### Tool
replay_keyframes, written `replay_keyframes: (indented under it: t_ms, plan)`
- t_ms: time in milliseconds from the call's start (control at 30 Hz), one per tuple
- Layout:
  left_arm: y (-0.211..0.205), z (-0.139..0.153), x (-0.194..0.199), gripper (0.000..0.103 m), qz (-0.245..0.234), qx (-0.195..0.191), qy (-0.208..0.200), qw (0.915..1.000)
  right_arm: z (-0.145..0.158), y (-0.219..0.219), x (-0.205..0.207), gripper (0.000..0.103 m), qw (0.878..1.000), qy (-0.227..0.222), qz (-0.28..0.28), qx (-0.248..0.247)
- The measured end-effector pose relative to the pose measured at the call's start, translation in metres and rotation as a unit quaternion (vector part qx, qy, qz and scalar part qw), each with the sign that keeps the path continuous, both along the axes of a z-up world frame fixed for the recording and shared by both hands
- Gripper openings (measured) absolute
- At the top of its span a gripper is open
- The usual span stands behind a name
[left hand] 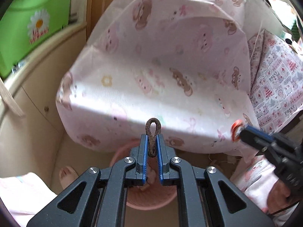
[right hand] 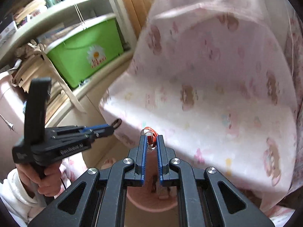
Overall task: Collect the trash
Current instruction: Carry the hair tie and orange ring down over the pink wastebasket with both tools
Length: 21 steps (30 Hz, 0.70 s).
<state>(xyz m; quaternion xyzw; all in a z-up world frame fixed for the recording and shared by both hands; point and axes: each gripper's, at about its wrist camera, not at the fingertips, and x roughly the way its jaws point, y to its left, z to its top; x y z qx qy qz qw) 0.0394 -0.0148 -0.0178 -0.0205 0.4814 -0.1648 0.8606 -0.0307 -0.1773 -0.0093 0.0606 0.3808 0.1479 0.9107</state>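
My left gripper (left hand: 152,141) is shut on a brown hair tie (left hand: 153,132), whose loop sticks up past the fingertips. It also shows in the right wrist view (right hand: 106,129) at the left, held by a hand. My right gripper (right hand: 151,141) is shut on a crumpled red and white wrapper (right hand: 150,138); it shows in the left wrist view (left hand: 240,130) at the right with the wrapper (left hand: 235,129). A pink bin (left hand: 151,202) stands on the floor under both grippers (right hand: 151,200), with scraps inside.
A bed edge draped in a pink bear-print sheet (left hand: 161,66) fills the view ahead. A green box with a daisy (right hand: 89,53) sits on a beige shelf unit (right hand: 62,11) to the left. A bare foot (left hand: 67,174) stands beside the bin.
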Motion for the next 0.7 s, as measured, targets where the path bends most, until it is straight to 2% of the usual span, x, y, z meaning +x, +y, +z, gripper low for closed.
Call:
replay_keyframes:
  t_ms: [167,267,367,500,700]
  plan:
    - [0.002,-0.014,0.002,0.009,0.003,0.001,0.022,0.9997,-0.02,0.011,0.002,0.011,0.999,0.023,0.007,-0.033]
    - [0.002,-0.03,0.006,0.009,-0.002,-0.014,0.062,0.998,-0.034,0.016,0.007,0.011,0.998,0.047,0.011,-0.048]
    - [0.0,-0.056,0.009,0.009,-0.007,-0.033,0.124,0.9918,-0.054,0.022,0.013,0.011,0.995,0.082,0.019,-0.061]
    - [-0.009,-0.084,0.006,0.009,-0.011,-0.012,0.162,0.9866,-0.082,0.029,0.02,0.011,0.989,0.117,0.023,-0.087]
    - [-0.009,-0.123,0.01,0.009,0.013,0.001,0.224,0.9745,-0.122,0.039,0.027,0.011,0.978,0.165,0.029,-0.126]
